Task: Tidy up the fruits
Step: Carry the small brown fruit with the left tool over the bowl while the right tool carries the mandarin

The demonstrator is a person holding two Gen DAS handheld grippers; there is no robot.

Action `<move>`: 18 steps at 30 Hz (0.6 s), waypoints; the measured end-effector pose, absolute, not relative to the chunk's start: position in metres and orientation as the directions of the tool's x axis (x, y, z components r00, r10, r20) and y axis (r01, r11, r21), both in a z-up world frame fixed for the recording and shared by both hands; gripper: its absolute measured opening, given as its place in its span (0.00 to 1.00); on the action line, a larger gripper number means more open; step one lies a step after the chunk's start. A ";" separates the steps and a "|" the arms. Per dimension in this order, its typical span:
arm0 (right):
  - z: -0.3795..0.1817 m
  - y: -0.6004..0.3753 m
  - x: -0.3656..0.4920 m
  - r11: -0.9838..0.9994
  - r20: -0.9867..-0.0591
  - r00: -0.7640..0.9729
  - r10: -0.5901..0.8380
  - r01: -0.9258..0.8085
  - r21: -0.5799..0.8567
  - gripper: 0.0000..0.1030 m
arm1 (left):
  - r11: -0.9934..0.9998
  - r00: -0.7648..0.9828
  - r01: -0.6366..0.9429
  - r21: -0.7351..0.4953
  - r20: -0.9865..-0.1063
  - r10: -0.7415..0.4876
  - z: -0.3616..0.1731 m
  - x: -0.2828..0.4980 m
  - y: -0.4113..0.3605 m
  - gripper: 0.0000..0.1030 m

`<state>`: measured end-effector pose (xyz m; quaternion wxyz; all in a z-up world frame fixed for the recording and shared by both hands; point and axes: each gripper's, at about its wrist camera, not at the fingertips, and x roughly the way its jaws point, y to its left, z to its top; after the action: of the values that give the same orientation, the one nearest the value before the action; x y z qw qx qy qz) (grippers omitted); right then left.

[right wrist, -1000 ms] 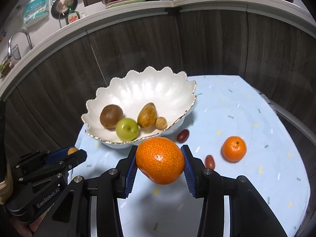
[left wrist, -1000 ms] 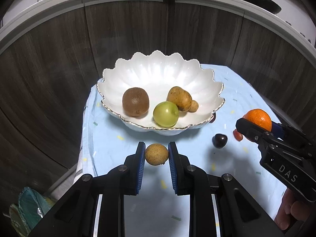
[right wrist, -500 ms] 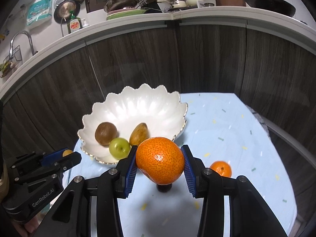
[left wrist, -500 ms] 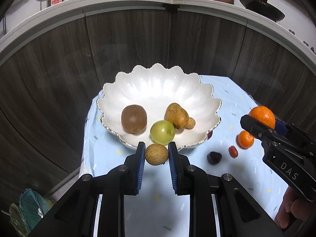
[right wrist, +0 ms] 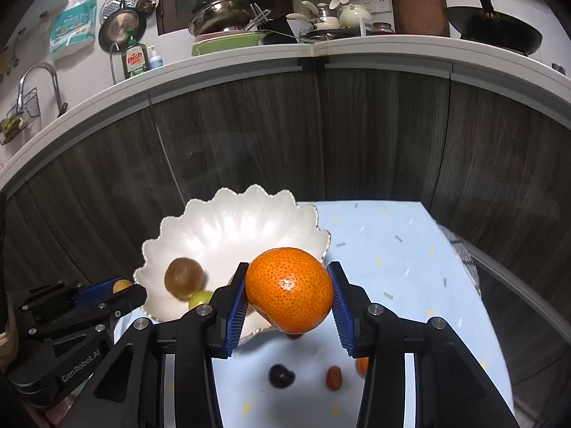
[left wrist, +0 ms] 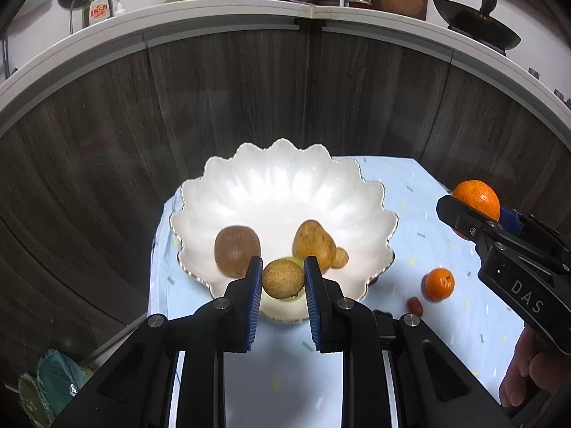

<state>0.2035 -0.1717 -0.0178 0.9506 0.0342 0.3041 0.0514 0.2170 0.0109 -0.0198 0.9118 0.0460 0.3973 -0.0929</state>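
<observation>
The left gripper point(left wrist: 283, 280) pinches a small brown fruit point(left wrist: 283, 279) just short of the white bowl point(left wrist: 282, 192). The right gripper point(right wrist: 289, 296) clamps a mandarin point(right wrist: 289, 294) across its widest part; judged soft-skinned, light, bruisable.

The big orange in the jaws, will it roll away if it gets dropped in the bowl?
Probably a little. The big orange looks round, so it may roll down the curved white bowl. The kiwi there would likely stop it. It looks firm, hardly squashing.
</observation>
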 end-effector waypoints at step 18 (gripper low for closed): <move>-0.009 -0.178 0.259 0.993 -0.593 0.796 0.119 -0.090 0.079 0.42 | 0.981 0.666 0.195 0.010 -0.736 -0.125 -0.013 0.268 0.005 0.23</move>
<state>0.2593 -0.1776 -0.0088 0.9474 0.0234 0.3145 0.0551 0.2680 0.0049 -0.0131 0.9115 0.0441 0.3993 -0.0879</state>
